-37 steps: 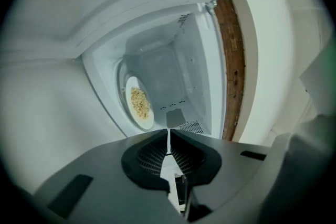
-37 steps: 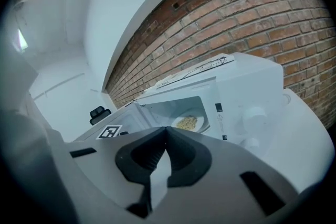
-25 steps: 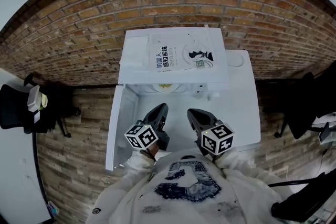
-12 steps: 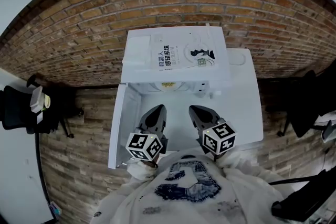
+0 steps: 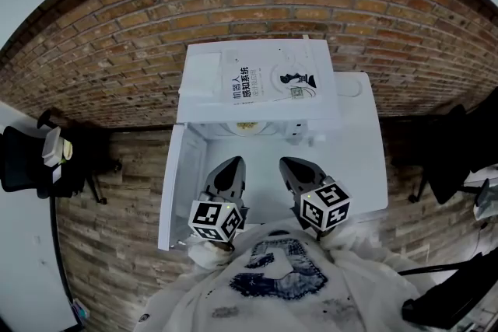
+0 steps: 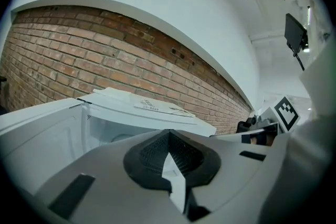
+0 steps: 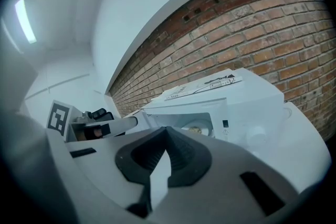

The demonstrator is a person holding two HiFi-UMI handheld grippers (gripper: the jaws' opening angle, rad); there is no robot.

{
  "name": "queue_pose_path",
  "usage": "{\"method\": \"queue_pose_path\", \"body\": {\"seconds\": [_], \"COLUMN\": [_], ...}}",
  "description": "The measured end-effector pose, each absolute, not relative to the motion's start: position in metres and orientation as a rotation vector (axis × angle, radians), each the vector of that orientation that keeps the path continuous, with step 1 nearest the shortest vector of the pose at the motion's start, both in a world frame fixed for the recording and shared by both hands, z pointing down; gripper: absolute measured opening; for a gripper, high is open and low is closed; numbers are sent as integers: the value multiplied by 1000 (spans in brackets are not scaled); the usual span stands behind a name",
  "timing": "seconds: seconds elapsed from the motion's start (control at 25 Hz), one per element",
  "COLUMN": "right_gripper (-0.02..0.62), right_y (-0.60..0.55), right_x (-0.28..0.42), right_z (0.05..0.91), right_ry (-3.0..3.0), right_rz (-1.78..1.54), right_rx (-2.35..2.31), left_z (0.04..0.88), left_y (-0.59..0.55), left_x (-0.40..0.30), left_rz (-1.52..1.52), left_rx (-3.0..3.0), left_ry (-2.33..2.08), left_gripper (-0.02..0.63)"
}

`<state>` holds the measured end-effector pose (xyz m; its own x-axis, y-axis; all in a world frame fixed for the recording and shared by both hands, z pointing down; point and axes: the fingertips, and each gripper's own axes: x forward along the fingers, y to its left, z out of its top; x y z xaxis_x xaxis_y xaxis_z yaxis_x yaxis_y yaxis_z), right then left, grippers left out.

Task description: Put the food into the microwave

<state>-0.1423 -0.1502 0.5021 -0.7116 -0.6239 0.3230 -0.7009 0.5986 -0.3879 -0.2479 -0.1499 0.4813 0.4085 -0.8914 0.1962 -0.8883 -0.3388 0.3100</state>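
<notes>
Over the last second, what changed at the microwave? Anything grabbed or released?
The left gripper rolled, and its marker-cube end shifted lower in the head view, toward the person's chest. Its jaws are shut and empty; nothing was taken or let go. Unchanged: the right gripper is shut and empty, the microwave door is open, the plate of food is inside, and the book is on top.

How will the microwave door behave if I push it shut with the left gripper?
The door stands swung wide on its left edge, so it should probably pivot rather than slide. It looks thin and light; a hard shove might jolt the book on top.
</notes>
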Motion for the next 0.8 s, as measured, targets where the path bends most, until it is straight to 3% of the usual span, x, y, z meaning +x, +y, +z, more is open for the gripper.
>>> {"method": "queue_pose_path", "body": {"seconds": [0.8], "right_gripper": [14], "right_y": [-151], "right_x": [-140], "right_z": [508], "right_ry": [-2656], "right_rz": [786], "right_rx": [1107], "left_z": [492], "left_y": [-153], "left_x": [-242], "left_rz": [12], "left_rx": [2285], "left_ry": [-1504], "left_gripper": [8]}}
